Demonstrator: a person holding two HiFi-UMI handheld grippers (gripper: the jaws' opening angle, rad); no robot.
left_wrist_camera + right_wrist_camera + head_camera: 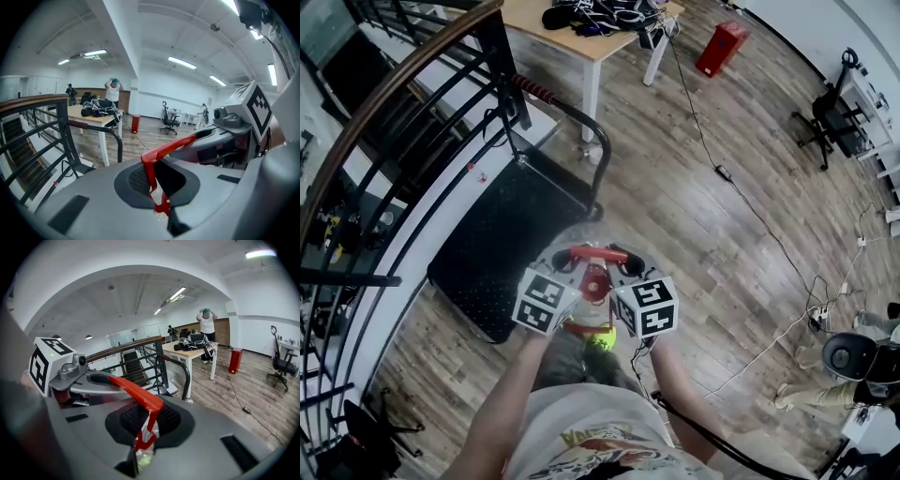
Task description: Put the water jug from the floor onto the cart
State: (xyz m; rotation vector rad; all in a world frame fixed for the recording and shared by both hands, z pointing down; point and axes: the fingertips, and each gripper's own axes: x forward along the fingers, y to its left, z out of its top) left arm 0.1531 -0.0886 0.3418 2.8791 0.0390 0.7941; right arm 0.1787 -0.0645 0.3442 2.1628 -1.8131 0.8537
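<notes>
Hanging clear of the floor (703, 216), the jug (594, 279) rides between both tools, right by the cart's (502, 244) near corner. The left tool (158, 197) is clamped hard on one end of the red handle (598, 254), and the right tool (143, 437) pinches the other end. That jug looks heavy, and its clear wall looks smooth and slippery, a poor place to grab. The stiff handle is the spot: one tool at each end shares the load and should curb any swing on the way to the cart.
</notes>
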